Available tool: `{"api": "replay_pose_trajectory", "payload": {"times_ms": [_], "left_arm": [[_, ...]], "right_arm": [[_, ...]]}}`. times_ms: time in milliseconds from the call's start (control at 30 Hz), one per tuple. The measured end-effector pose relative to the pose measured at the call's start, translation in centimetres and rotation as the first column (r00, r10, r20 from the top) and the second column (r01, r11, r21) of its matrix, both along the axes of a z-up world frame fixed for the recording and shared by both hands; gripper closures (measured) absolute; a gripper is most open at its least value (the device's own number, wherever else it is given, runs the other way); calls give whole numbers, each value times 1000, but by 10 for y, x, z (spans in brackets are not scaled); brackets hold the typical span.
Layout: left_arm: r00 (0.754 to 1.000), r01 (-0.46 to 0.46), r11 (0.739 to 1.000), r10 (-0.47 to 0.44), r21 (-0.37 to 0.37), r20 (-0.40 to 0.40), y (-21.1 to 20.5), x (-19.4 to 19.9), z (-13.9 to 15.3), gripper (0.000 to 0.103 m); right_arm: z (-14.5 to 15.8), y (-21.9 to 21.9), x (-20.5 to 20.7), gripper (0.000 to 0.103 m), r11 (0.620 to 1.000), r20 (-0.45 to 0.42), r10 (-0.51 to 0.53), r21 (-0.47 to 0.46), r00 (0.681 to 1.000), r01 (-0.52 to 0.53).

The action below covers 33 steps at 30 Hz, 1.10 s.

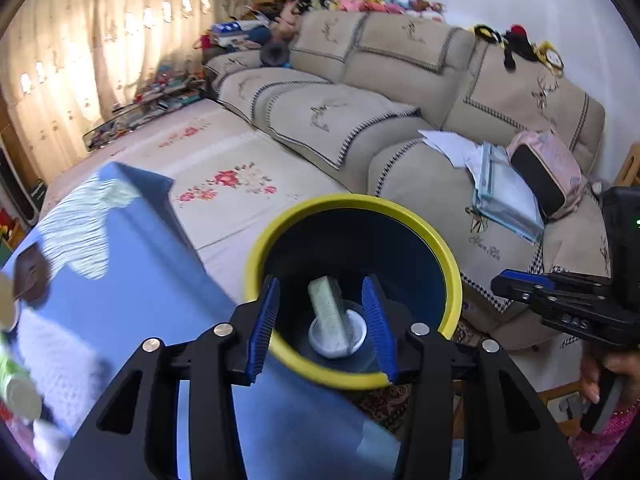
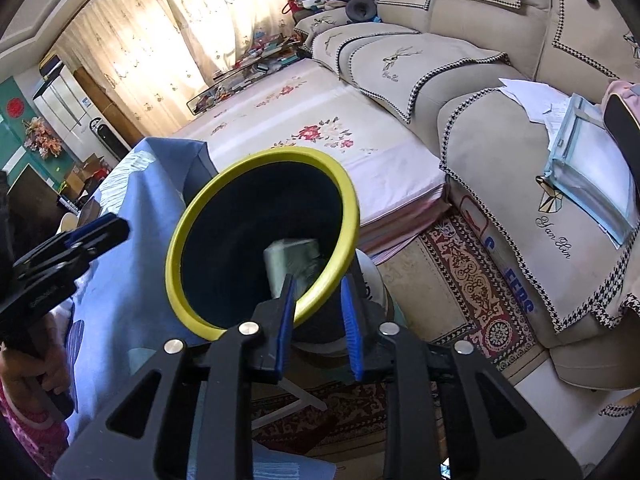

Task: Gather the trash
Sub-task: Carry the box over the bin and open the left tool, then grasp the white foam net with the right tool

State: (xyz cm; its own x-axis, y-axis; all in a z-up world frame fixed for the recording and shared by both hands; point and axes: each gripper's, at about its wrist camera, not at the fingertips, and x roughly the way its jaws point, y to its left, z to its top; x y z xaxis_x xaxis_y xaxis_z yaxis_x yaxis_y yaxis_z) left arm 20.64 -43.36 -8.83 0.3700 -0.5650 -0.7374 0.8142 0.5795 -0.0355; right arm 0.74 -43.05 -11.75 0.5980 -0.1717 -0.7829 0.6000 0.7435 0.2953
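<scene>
A dark blue trash bin with a yellow rim (image 1: pixel 448 256) stands beside the blue-clothed table (image 1: pixel 132 264). Inside lie a pale green box (image 1: pixel 326 300) and a white round lid (image 1: pixel 352 340). My left gripper (image 1: pixel 324 320) is open and empty, right above the bin's mouth. My right gripper (image 2: pixel 318 320) is open and empty at the bin's near rim (image 2: pixel 176 248); the green box (image 2: pixel 292 258) shows inside. The right gripper also shows in the left wrist view (image 1: pixel 520 284), and the left gripper in the right wrist view (image 2: pixel 80 236).
A beige sofa (image 1: pixel 360 128) with papers and a pink bag (image 1: pixel 548 172) is behind the bin. A floral mat (image 2: pixel 320 136) and a patterned rug (image 2: pixel 472 276) cover the floor. A brown item (image 1: pixel 30 272) and a green-white bottle (image 1: pixel 16 384) lie on the table's left.
</scene>
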Motion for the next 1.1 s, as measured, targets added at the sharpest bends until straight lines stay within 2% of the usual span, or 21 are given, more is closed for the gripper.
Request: {"api": "replay_pose_trajectory", "payload": {"times_ms": [100,200,300,367,500,633,733,800,867,1100], "left_arm": [[998,-54,997,55,-47,11,38,-10,16,48],[993,-112,990,114,-88,23,83,-18,28,33],[978,-194,973,202,-121,49,136,-29,40,24],[959,-267,953,277,-145,54,175,-33,49,18],[909,-397,902,412,-172,61,247,-42,62,14],[853,-496,850,516,-177,85,308,-48,66,12],[807,-563,807,583,-178,91,349,-50,65,12],[790,-588,788,608,-185,76,371,-47,65,12],[778,-605,774,625,-187,66,383,-47,62,12],[763,-627,756,645,-189,48,403,-48,48,12]], "right_arm": [[1,9,7,81,1000,-4,27,-2,1000,-27],[2,19,16,78,998,-8,55,-5,998,-55],[2,35,32,77,994,-14,105,-7,994,-105],[3,50,48,77,988,-19,151,-9,988,-151],[5,90,82,73,967,-21,256,-10,966,-256],[12,141,125,73,921,-20,387,-24,922,-388],[18,177,161,72,876,-22,480,-39,877,-481],[21,196,182,64,850,-17,525,-42,851,-526],[22,212,211,50,828,-8,560,-43,828,-560],[3,220,280,49,840,-89,535,-55,840,-540]]}}
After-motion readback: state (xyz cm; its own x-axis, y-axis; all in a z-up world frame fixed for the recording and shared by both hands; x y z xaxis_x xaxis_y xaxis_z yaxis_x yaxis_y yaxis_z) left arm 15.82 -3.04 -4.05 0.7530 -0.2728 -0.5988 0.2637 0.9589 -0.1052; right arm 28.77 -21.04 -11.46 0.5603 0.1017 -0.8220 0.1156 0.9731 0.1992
